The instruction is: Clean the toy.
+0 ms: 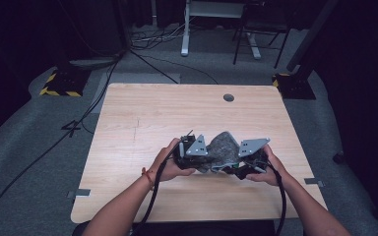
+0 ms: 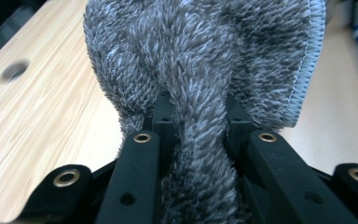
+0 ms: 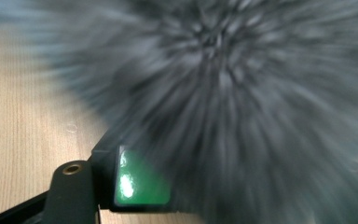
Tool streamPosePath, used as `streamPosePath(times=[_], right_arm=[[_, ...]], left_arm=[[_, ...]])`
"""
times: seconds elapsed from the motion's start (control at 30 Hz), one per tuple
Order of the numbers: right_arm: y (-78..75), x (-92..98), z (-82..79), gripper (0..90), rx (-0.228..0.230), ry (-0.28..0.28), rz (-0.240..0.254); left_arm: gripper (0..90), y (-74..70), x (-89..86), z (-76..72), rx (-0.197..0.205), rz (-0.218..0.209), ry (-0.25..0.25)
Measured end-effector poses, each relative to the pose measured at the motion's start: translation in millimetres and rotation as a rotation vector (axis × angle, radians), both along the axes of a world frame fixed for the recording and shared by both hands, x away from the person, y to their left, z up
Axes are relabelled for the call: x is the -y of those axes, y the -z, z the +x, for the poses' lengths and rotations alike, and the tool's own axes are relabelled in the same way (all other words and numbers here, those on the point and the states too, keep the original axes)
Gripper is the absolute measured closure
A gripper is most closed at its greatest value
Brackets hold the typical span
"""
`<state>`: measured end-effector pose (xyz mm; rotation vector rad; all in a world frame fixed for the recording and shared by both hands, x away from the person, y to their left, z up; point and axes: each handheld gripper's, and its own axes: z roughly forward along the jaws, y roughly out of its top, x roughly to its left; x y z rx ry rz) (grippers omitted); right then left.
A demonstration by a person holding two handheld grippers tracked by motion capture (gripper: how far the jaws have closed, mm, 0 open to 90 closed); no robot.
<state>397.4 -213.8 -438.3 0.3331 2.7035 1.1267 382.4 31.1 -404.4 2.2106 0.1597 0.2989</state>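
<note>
You are holding a fluffy grey cloth with a pale stitched hem between your two grippers, just above the near middle of the light wooden tabletop. Your left gripper is pinching it: in the left gripper view a bunched fold of the cloth is running down between the black jaws, which are closing tight against it on both sides, while the rest is fanning out above them, hem at the right. Your right gripper is pressing into the cloth's other side. In the right gripper view the grey pile is blurring across the lens and covering the jaws, with one green pad showing at lower left; you cannot tell whether those jaws are gripping the cloth or standing open.
</note>
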Motion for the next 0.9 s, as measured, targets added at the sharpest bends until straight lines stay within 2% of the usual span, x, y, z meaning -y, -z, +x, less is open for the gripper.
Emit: streamPosePath(times=[0.1, 0.27, 0.33, 0.37, 0.43, 0.5, 0.77, 0.9], right_arm=[[2.5, -5.6, -0.4, 33.8, -0.012, -0.002, 0.008], [6.7, -10.3, -0.8, 33.9, -0.016, -0.001, -0.011], [10.1, -15.9, -2.3, 33.8, -0.016, -0.006, -0.025], [11.6, -19.6, -3.9, 33.8, -0.012, -0.018, -0.034], [13.5, -26.2, -7.1, 33.9, 0.004, -0.03, -0.073], [15.9, -27.3, -7.0, 33.9, -0.003, -0.04, -0.086], [8.7, -10.8, -2.1, 33.9, 0.009, 0.019, -0.049], [3.2, -2.0, -0.8, 33.9, 0.007, 0.038, -0.007]], left_arm=[[73.6, 0.4, 9.2, -2.6, 0.003, 0.03, 0.002], [73.4, 6.1, 8.6, 0.5, -0.04, 0.019, -0.003], [73.3, 7.6, 9.8, -0.7, -0.048, 0.031, 0.021], [73.3, 8.5, 11.6, -2.5, -0.044, 0.053, 0.032], [73.3, 9.6, 16.1, -8.2, -0.006, 0.115, 0.032], [73.3, 10.0, 17.8, -10.7, 0.01, 0.134, 0.037], [73.4, 9.7, 11.1, -8.7, 0.009, 0.139, 0.039], [73.5, 11.6, 0.6, 0.2, -0.007, 0.132, -0.007]])
